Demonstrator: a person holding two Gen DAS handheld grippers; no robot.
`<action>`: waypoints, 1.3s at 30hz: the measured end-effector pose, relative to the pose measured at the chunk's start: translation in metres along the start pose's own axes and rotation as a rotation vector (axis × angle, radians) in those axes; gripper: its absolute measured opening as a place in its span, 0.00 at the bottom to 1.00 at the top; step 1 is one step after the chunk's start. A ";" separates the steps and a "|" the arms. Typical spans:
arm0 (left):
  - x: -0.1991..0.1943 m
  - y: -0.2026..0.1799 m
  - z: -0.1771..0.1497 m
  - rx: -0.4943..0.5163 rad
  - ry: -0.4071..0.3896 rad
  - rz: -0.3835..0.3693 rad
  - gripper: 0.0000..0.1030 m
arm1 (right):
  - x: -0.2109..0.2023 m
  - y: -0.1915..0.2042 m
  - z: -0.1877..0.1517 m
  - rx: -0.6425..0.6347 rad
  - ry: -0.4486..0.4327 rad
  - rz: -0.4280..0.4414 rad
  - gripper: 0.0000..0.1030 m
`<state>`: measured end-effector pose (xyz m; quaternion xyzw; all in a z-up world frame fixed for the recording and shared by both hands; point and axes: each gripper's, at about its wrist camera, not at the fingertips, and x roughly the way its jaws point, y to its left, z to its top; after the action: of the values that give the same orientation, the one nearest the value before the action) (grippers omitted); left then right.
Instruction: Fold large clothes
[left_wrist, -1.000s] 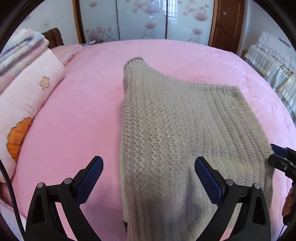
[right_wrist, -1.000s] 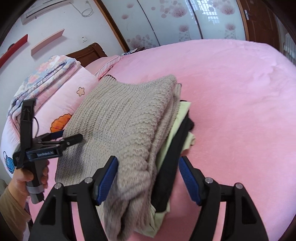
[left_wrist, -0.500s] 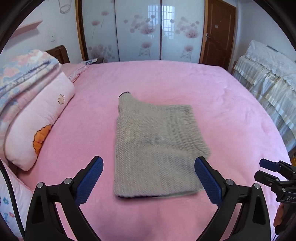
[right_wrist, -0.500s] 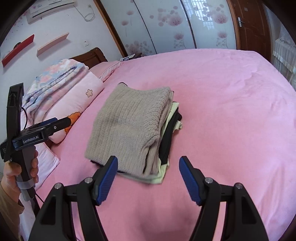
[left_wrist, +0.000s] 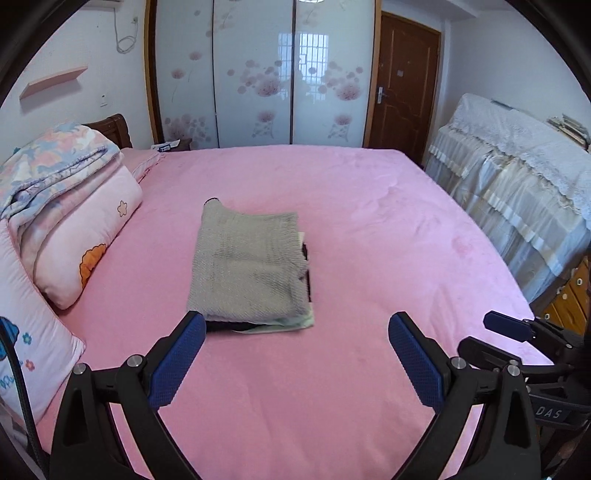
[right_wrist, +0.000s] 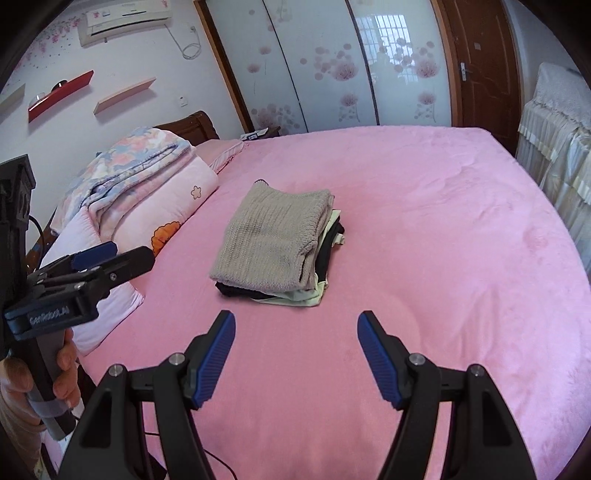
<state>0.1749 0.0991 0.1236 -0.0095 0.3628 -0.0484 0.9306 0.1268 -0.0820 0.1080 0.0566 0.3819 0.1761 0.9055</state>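
Your view takes in far more of the bed (left_wrist: 369, 221) than a second ago: then the knit filled the frame just under both tools, now the pink cover spreads wide ahead of them, with bare cover between tool tips and stack. You have pulled both tools up and back from the work.

The bedding pile (left_wrist: 66, 206) lies well off to the left of the left tool, touching nothing you handle.

The clothes stack (right_wrist: 280, 251) rests ahead of both tools, near the middle of the bed. The grey knit sweater (left_wrist: 247, 266) lies folded flat on top; a black garment (right_wrist: 325, 254) and a pale green garment (right_wrist: 299, 301) show at the stack's near and right edges below it. The stack has kept its shape and place since the tools left it.

Left tool (left_wrist: 295, 354): released, jaws spread wide, nothing between them. Right tool (right_wrist: 295, 354): likewise released and empty, apart from the stack.

Judgement: the sweater's fold looks finished and placed; the retreat suggests this garment is done. No unfolded garment shows in either view, so the task may be at or near its end.
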 end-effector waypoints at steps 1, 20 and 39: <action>-0.015 -0.008 -0.005 -0.006 -0.011 -0.014 0.96 | -0.011 0.002 -0.006 0.002 -0.005 0.000 0.67; -0.144 -0.077 -0.141 -0.057 -0.116 0.127 0.99 | -0.137 0.019 -0.121 -0.060 -0.127 -0.128 0.76; -0.117 -0.086 -0.224 -0.075 -0.012 0.082 0.99 | -0.132 0.010 -0.194 -0.024 -0.136 -0.209 0.78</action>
<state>-0.0697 0.0289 0.0418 -0.0301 0.3588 0.0034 0.9329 -0.0993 -0.1263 0.0632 0.0173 0.3213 0.0808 0.9434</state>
